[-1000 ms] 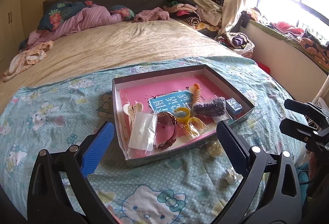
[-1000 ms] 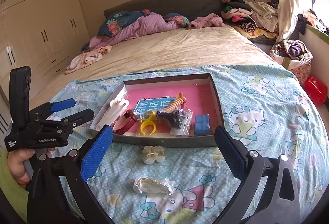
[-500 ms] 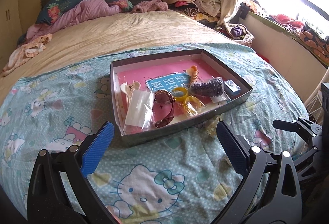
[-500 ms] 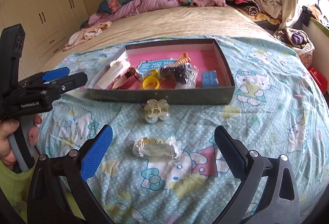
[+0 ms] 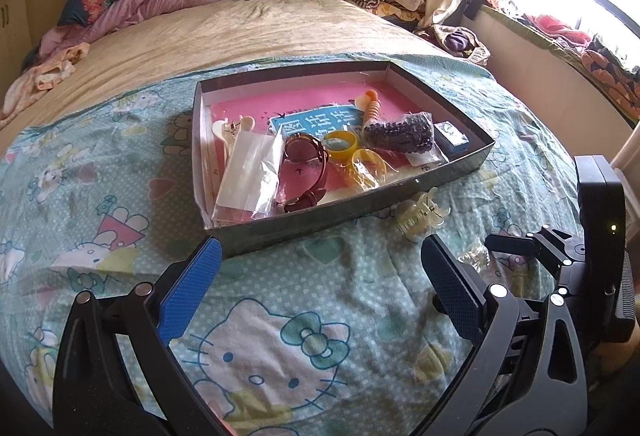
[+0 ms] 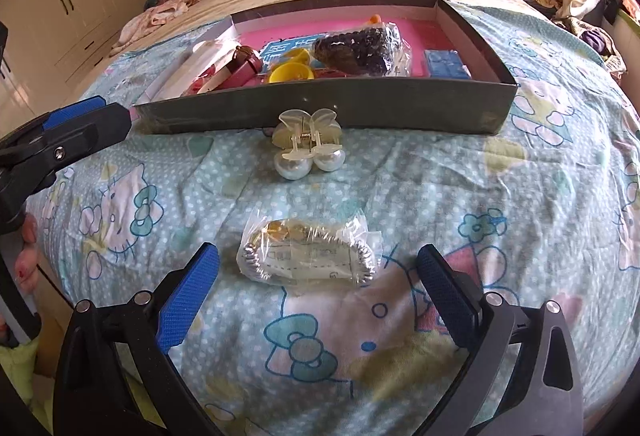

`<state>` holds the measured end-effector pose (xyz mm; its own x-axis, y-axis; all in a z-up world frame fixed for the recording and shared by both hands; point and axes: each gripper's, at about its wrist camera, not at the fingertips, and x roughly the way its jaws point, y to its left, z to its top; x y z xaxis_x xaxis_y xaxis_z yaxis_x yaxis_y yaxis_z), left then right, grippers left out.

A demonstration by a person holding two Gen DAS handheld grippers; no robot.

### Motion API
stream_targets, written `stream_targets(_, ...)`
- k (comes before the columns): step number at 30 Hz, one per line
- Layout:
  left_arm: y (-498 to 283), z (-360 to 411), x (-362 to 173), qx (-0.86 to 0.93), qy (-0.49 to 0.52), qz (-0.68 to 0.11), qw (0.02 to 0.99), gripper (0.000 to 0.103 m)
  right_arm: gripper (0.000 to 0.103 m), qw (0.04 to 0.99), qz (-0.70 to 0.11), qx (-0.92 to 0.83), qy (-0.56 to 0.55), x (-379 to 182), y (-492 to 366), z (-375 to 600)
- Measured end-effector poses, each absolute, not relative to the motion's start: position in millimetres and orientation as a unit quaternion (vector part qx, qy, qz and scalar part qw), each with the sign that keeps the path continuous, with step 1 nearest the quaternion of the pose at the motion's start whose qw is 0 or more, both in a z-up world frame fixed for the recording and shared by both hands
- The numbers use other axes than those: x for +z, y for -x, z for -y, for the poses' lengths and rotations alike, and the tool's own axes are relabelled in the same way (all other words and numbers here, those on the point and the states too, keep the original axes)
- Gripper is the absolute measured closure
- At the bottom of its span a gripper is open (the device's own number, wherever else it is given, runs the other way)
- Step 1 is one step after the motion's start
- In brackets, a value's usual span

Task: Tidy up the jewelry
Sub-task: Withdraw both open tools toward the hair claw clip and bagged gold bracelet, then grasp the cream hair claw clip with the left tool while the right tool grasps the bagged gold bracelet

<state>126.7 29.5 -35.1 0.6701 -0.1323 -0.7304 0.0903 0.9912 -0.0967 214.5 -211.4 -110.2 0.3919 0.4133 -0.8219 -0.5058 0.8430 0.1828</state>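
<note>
Bagged bracelet [image 6: 307,255] lies on the bed [image 6: 500,204], between the spread fingers of the right gripper [image 6: 318,288], untouched. Hair clip [image 6: 307,142] at 12 o'clock from it, touching the tray [image 6: 360,108] wall. Left gripper [image 5: 316,290] fingers spread, empty, at 6 o'clock of tray.

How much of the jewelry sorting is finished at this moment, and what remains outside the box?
Mostly done: the shallow grey box already holds a bagged dark bead bracelet, yellow rings and a maroon watch. Nothing is in hand: both the left tool and right tool are open. Left on the blanket: the pearl hair claw and the clear bag of hair ties, which lies just ahead of the right tool.
</note>
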Motion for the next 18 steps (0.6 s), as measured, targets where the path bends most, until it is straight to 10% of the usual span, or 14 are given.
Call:
stream_targets(5, -139, -21, -47, -0.080, 0.046, -0.418, 0.904, 0.010, 0.010, 0.833, -0.477, 0.273, 0.066, -115, -218, 201)
stream_targets(7, -144, -16, -51, -0.092, 0.060, -0.426, 0.898, 0.010, 0.031, 0.831, -0.473, 0.285, 0.062, -113, -217, 200)
stream_targets(18, -177, 16, -79, -0.142, 0.116, -0.463, 0.867, 0.015, 0.033, 0.848, -0.455, 0.269, 0.047, -94, -211, 242)
